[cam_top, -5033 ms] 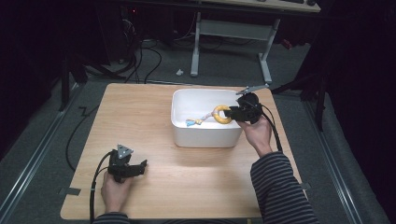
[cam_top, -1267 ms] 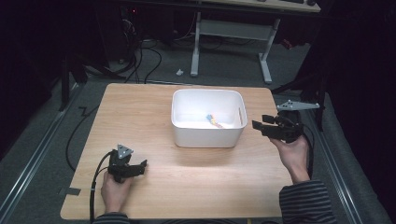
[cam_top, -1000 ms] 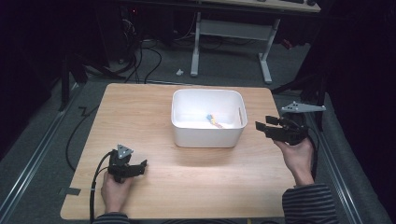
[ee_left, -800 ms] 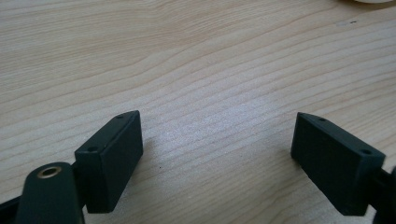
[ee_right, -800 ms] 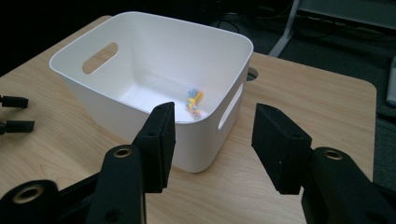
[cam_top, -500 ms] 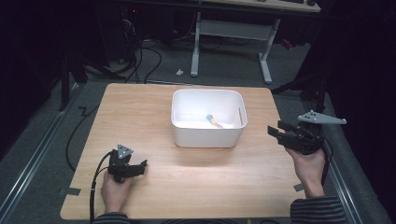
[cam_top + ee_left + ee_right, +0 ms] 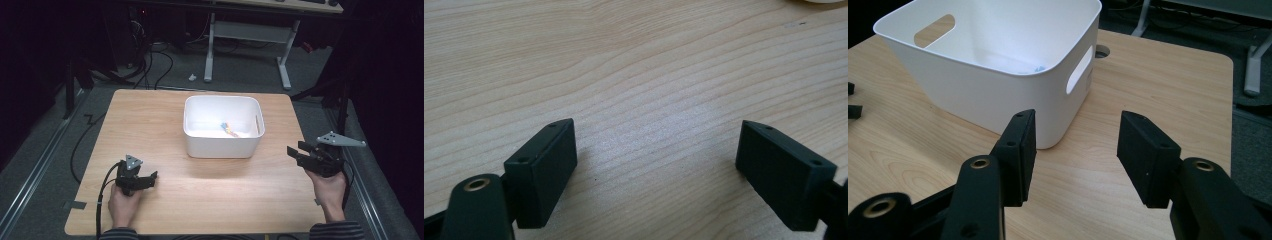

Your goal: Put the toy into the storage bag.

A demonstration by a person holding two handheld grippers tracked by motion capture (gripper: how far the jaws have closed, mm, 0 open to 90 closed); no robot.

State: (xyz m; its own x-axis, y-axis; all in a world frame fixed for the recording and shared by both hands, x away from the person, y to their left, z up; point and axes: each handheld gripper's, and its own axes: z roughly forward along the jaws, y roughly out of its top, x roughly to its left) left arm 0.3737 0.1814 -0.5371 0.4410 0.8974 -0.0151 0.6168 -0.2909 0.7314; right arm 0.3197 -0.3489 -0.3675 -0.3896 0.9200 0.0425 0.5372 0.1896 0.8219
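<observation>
- Back from the bin [image 7: 222,126] since earlier, the right hand-held gripper [image 7: 299,153] now hangs at the desk's [image 7: 150,115] right edge, jaws partly open and empty.
- Ring no longer in its jaws; a small colourful item [image 7: 230,128] lies in the bin, left of that gripper.
- Left hand-held gripper [image 7: 149,178] rests unmoved near the front-left corner; its own view shows wide, empty jaws over bare wood.

Camera setup: one fixed overhead, two gripper-mounted.
High view looks down on table [image 7: 165,115]; right gripper view shares the white bin [image 7: 998,85], close.
</observation>
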